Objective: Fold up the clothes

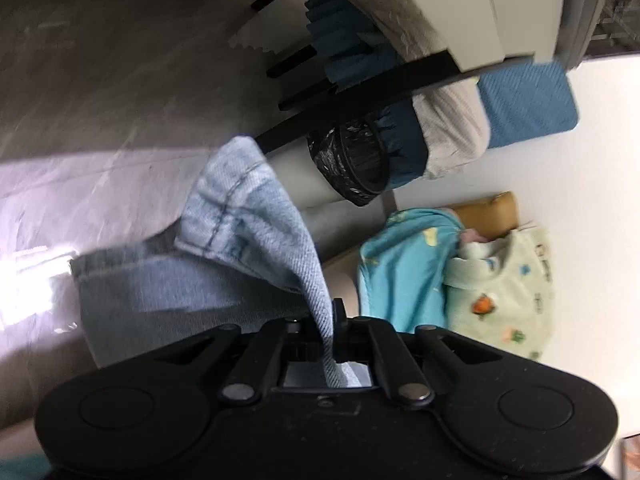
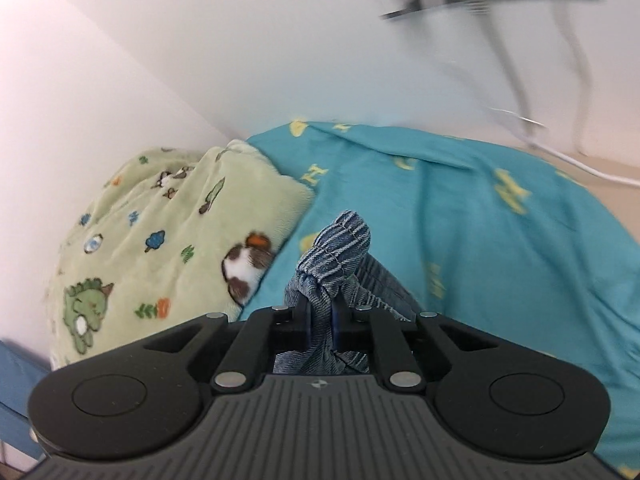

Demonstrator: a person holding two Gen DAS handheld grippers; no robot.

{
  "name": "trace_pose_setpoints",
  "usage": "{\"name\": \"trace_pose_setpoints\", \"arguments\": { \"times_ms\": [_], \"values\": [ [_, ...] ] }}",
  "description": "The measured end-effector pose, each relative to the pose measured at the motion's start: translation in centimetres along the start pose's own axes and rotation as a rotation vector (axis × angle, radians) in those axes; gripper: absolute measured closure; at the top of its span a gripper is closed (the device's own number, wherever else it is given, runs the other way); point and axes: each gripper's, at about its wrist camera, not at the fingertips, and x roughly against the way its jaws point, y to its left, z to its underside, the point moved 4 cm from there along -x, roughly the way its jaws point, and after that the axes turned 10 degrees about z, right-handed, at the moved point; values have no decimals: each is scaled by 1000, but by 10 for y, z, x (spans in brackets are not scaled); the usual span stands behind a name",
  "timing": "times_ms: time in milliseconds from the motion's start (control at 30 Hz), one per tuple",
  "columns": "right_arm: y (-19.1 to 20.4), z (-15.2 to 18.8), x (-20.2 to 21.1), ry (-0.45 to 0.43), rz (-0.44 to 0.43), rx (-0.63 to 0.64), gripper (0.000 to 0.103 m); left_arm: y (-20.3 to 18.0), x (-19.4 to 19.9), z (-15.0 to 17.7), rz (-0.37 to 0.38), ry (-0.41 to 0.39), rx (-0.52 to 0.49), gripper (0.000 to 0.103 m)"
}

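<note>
Denim jeans point(image 1: 248, 240) hang lifted between both tongs, the left tongs point(image 1: 326, 320) clamped tight on a pale hem above the grey floor point(image 1: 100, 100), the right tongs point(image 2: 320, 316) pinched on bunched waistband over a teal blanket point(image 2: 480, 220) beside a green fleece blanket point(image 2: 160, 220).

A plain white wall point(image 2: 192, 48) backs a bed spread with a teal cover point(image 2: 500, 216) and a pale green cartoon-print blanket point(image 2: 160, 232) — while, in the left wrist view, grey floor point(image 1: 100, 92) catches bright light at the left near a black-lined bin point(image 1: 352, 160).
</note>
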Motion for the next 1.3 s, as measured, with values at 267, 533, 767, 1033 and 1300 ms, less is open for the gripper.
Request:
{"name": "trace_pose_setpoints", "arguments": {
  "times_ms": [267,533,767,1033,1300],
  "values": [
    [40,19,-96,3,73,127,93,8,-95,-5,-138,43,-101,100],
    [48,29,-117,-27,73,182,89,0,-120,6,-177,60,-249,95],
    [46,36,-69,-117,-8,221,47,-33,-79,35,-118,25,-388,57],
    [9,64,-8,-77,-60,183,46,-75,-18,115,-47,52,-582,52],
    [-26,85,19,-21,-56,174,41,-85,32,198,-40,112,-626,45]
  ]
}}
